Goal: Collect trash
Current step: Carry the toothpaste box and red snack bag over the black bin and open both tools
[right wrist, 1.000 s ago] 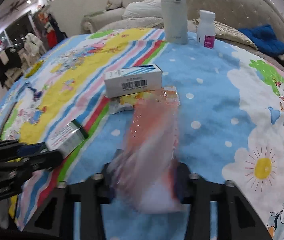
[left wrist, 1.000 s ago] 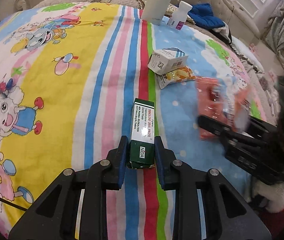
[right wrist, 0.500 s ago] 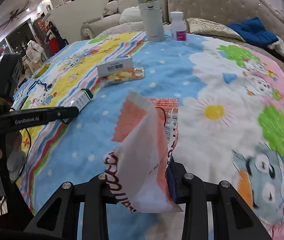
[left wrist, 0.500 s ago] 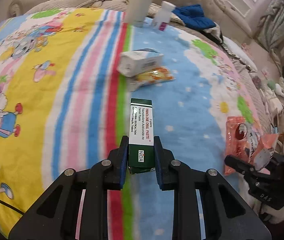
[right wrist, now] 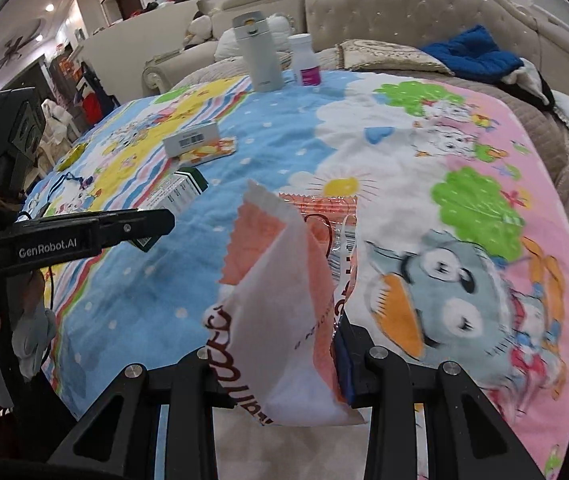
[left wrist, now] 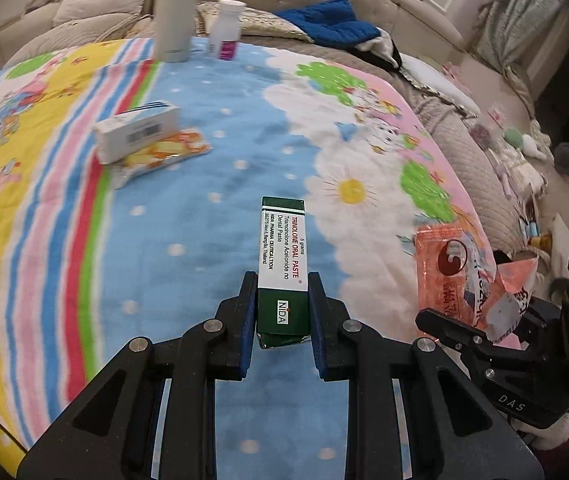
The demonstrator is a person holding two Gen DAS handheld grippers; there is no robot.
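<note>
Change since earlier frames: both grippers have drawn back toward the blanket's (left wrist: 212,152) near edge, each still carrying its item.
Left gripper (left wrist: 282,316): clamped on the green carton (left wrist: 282,256) at its near end; far end points to 12 o'clock above the blanket.
Right gripper (right wrist: 280,360): closed on the orange wrapper (right wrist: 284,304); the crumpled film hides the left pad entirely.
Remaining trash: white box (left wrist: 136,131) lying on the yellow snack packet (left wrist: 164,152), at 10 o'clock in the left view.
Far edge: flask (right wrist: 258,56) and small bottle (right wrist: 306,62), upright, at 12 o'clock.
Unclear: wrapper lettering, partly folded and cut off.
</note>
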